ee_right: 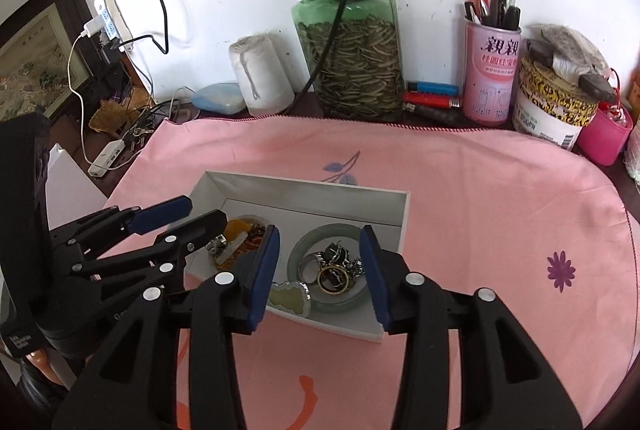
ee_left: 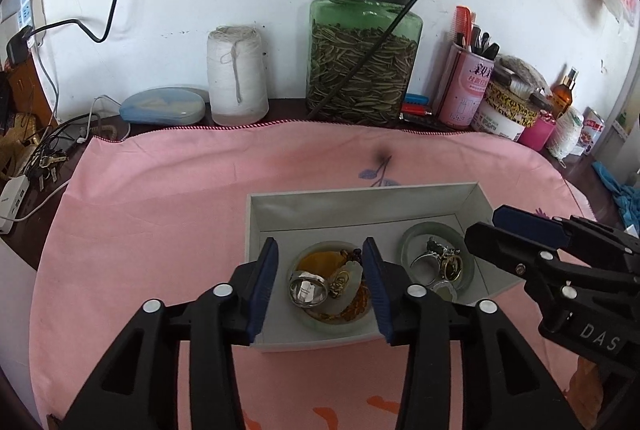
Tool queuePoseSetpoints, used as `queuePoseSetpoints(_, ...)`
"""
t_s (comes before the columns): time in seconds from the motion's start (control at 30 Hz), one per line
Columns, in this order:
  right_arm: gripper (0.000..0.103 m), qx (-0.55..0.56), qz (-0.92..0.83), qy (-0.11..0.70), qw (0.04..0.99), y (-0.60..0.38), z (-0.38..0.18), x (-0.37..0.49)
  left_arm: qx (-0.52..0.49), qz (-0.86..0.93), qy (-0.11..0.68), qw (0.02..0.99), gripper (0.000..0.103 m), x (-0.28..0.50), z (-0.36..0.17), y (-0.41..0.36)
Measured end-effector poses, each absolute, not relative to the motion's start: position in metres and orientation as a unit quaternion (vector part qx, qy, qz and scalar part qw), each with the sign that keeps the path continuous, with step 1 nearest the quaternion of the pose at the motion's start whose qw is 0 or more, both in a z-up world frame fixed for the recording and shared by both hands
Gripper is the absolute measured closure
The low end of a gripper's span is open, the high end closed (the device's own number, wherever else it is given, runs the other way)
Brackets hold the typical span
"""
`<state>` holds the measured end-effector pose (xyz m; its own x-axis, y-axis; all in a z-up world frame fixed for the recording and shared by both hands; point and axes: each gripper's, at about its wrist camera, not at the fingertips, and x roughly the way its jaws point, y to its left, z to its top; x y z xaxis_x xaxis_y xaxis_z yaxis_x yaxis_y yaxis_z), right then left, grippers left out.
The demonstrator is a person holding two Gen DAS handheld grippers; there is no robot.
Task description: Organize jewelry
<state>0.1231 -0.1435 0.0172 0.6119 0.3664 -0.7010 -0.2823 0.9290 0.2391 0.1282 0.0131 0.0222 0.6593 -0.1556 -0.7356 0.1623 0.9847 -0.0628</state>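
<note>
Left wrist view, left gripper [ee_left: 325, 288] jaws apart above white box [ee_left: 256, 226], right gripper [ee_left: 502, 236] perhaps over its right edge.

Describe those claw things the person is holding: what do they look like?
Both are alike: the left gripper and right gripper are black plastic with cut-out linkages joined by round silver rivets. Each finger is lined with a blue pad. One body carries white lettering reading "DAS". No cables show on them.
</note>
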Motion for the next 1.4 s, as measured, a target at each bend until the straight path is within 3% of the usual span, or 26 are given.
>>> queuePoseSetpoints(0.1,0.057,0.041,0.168,0.396,0.902,-0.142,0.021,0.120,0.005,-0.077,0.393,0.916,0.046,0.125,0.029,0.015)
queuePoseSetpoints(0.27,0.029,0.039,0.132,0.375,0.917,-0.147,0.034,0.112,0.018,-0.054,0.372,0.926,0.028,0.114,0.042,0.017)
queuePoseSetpoints(0.4,0.018,0.033,0.120,0.352,0.928,-0.149,0.047,0.095,0.027,-0.038,0.350,0.936,0.012,0.095,0.049,0.020)
queuePoseSetpoints(0.6,0.013,-0.006,0.119,0.345,0.931,-0.144,0.046,0.060,0.059,-0.035,0.340,0.938,0.005,0.057,0.045,0.024)
queuePoseSetpoints(0.77,0.010,0.003,0.121,0.359,0.925,-0.149,0.026,0.038,0.034,-0.049,0.369,0.928,0.005,0.035,0.021,0.037)
queuePoseSetpoints(1.17,0.010,-0.036,0.110,0.418,0.901,-0.142,-0.032,0.044,0.027,-0.041,0.461,0.886,0.005,0.057,-0.033,0.047)
queuePoseSetpoints(1.4,0.006,-0.030,0.124,0.457,0.880,-0.140,-0.047,0.052,0.030,-0.041,0.456,0.888,0.004,0.055,-0.038,0.045)
